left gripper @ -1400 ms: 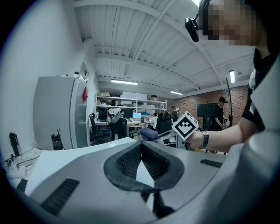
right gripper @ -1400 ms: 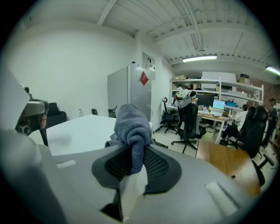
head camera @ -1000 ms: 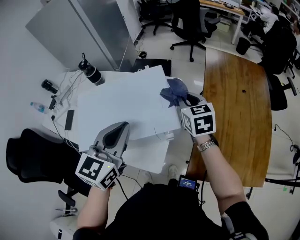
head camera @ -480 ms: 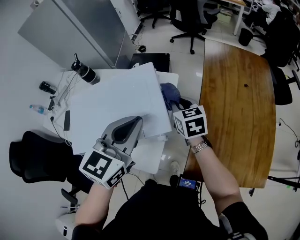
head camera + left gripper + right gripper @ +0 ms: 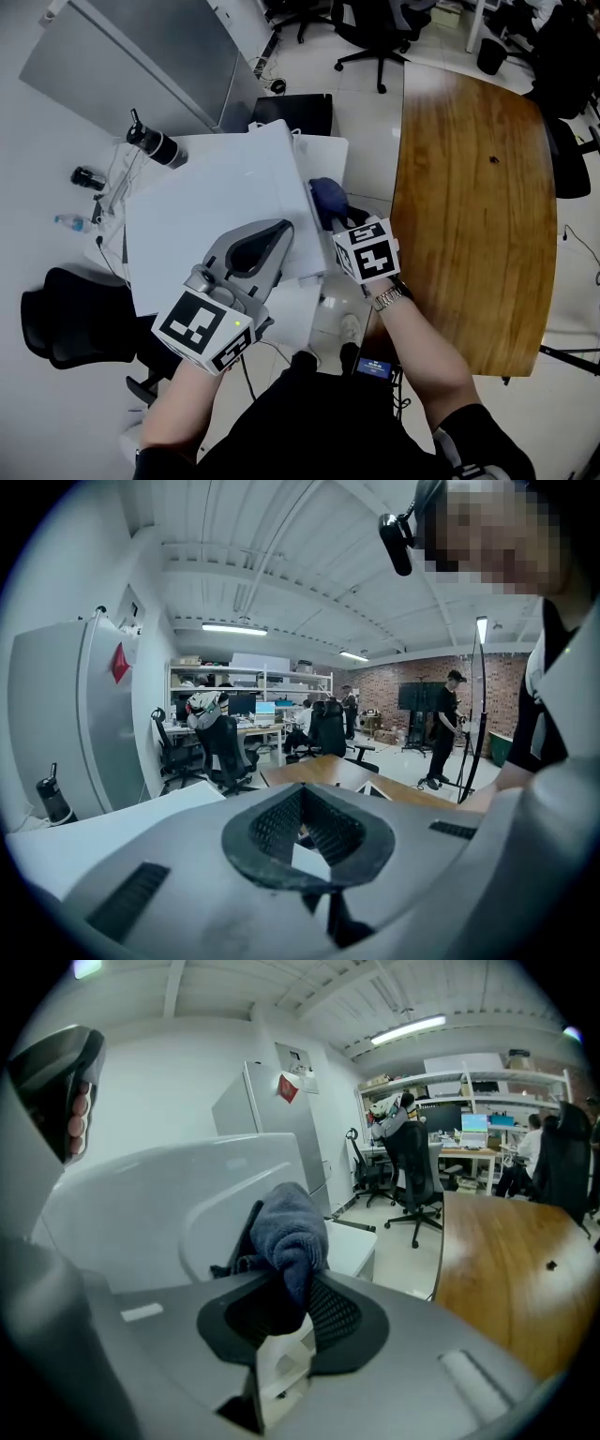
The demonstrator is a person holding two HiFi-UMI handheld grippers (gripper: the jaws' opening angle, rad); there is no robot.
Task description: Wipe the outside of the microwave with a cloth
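Beside the wooden table (image 5: 469, 187), the right tool (image 5: 330, 220) clamps a blue cloth (image 5: 324, 195) by the microwave (image 5: 216, 206); left tool (image 5: 281, 230) closed, empty.

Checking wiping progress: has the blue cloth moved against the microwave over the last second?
Yes. The blue cloth, held by the right gripper, has slid from the top edge of the microwave down its right side.

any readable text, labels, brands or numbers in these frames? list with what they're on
No text can be read.
Too blurred: red sticker on the grey cabinet.
Too small: white notice above it.
Too small: small screen at the person's waist.
Patterns only, no letters: left marker cube, right marker cube.
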